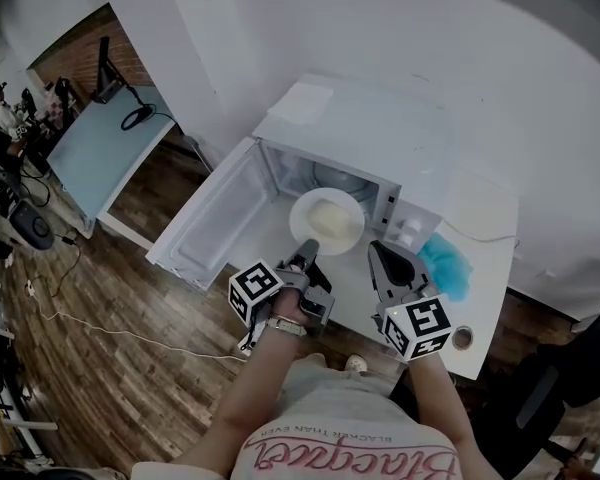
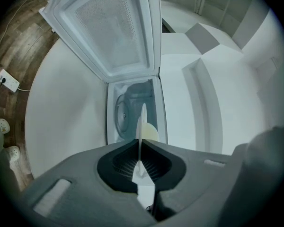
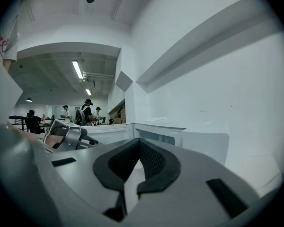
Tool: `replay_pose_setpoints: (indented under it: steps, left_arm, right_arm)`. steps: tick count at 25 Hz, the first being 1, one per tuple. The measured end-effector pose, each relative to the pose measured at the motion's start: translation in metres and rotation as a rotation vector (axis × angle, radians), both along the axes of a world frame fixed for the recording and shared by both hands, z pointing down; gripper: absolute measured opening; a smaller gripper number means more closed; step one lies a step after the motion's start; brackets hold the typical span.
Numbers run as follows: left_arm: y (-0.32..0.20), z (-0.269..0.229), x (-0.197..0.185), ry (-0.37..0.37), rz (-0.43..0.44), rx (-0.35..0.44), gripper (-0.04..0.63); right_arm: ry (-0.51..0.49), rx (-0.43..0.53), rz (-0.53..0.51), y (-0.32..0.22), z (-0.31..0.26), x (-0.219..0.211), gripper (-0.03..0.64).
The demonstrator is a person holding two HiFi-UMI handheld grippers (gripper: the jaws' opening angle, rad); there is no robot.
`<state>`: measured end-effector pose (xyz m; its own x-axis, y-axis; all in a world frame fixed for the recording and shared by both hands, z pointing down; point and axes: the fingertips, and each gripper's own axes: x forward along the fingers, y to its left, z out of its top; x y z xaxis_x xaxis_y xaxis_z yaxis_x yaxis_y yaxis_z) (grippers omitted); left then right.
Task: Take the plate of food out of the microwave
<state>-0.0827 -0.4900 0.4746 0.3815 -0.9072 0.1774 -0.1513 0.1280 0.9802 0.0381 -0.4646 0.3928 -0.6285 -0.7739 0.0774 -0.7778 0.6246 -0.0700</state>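
At the mouth of the open microwave (image 1: 320,128), your left gripper (image 1: 307,249) is clamped on the near rim of the plate (image 1: 302,211), which has pale food (image 1: 330,218) heaped at its middle. Your right gripper (image 1: 380,253) hangs just beside it, jaws together on nothing. A one-sided pinch on a thin edge will likely let the plate sag, so draw it straight toward you, level and slow, clear of the door (image 1: 215,218).

White table (image 1: 485,303), standing on a wood floor (image 1: 150,388). Directly on the table:
- a white microwave (image 1: 380,158), door open toward 8 o'clock
- a fluffy blue cloth (image 1: 446,266) just beside it at 4 o'clock

On the floor at 8 o'clock lies a white cable (image 1: 110,330).
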Motion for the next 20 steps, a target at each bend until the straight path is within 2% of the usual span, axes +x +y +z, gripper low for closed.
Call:
replay_pose_setpoints:
  steps: [20]
  left_arm:
    - [0.013,-0.062,-0.009,0.062,0.056,0.060,0.014]
  right_arm:
    - [0.035,0.048,0.058,0.006,-0.021,-0.015,0.011]
